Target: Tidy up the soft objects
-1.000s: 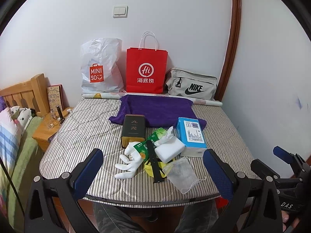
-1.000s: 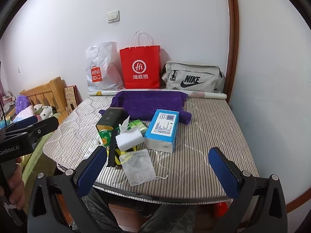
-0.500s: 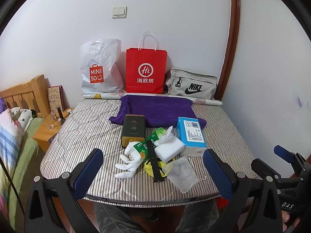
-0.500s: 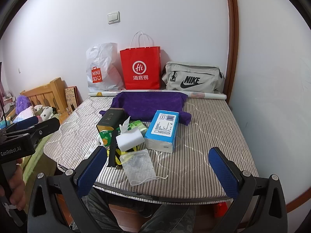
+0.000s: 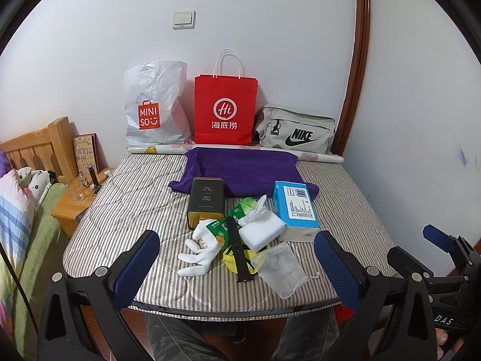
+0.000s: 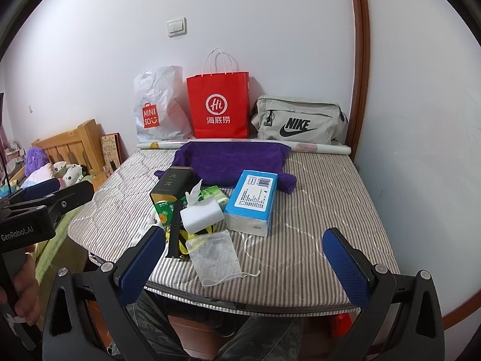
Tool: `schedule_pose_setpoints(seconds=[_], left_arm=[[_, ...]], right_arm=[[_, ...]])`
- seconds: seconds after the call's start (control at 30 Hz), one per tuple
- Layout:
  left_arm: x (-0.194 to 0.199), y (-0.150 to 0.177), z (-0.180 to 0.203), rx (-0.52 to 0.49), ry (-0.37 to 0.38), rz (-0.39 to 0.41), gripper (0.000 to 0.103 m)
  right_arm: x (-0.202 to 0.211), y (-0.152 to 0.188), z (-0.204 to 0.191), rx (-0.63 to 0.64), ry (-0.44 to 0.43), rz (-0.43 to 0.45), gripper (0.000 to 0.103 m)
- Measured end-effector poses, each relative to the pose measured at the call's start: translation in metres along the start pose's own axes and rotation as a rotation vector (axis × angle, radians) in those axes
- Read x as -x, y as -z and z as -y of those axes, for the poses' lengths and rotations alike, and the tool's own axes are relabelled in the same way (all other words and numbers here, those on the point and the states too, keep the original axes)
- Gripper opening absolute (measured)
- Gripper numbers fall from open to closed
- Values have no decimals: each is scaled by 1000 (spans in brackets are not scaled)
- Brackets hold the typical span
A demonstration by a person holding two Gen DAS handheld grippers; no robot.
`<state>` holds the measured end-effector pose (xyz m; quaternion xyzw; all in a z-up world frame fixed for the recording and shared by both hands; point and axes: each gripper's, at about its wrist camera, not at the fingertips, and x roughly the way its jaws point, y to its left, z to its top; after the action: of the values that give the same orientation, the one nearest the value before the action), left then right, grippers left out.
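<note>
Clearly, nothing is gripped yet: the left gripper (image 5: 236, 263) and the right gripper (image 6: 245, 255) are both held spread wide and empty, short of the near edge of the striped mattress (image 5: 126, 204).

The soft things are heaped near that front edge. A white glove (image 5: 197, 252) lies limp at the left of the heap, beside a white sponge block (image 5: 261, 233) and a mesh pouch with a drawstring (image 5: 279, 263); a blue tissue pack (image 5: 296, 207) sits just right of the sponge, and a purple towel (image 5: 240, 170) is spread behind. All are judged light and yielding. The glove is best pinched across its palm, since fingers would slip out; the sponge can be squeezed across its short sides; the pouch is likely thin and slippery and should be taken at its bunched top. A black watch strap (image 5: 237, 249) and a dark tin (image 5: 207, 201) marked 九龙 are mixed in and are stiff, so they may be dragged along.

Against the wall, "MINISO" is read on a white plastic bag (image 5: 153, 105), "Hi 海底捞" on a red paper bag (image 5: 225, 111), and "NIKE" on a grey pouch (image 5: 297, 132). "GenRobot.AI" is printed on the left gripper body in the right view.
</note>
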<state>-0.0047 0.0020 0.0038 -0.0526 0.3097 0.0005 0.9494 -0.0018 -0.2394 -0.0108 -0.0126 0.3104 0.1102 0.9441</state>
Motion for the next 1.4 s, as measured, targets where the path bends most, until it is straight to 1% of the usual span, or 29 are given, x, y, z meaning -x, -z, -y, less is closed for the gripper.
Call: schedule_pose_setpoints(seconds=[0.73,0.97,1.17,1.4], left_arm=[[1,1,2,-3,-3,1,103],[-2,2,2,-9,-10,-6,103],[-26,4,-10,22,-30,-43,103],[-67,11,-29,48,-72,-109,103]], right_arm=[[0,2,-1,3,-2,2,103],[-5,5,0,3,-32,13,103],[-36,12,6,-21,-83,-42,103],[-90,28,10,-44,-110,-152,103]])
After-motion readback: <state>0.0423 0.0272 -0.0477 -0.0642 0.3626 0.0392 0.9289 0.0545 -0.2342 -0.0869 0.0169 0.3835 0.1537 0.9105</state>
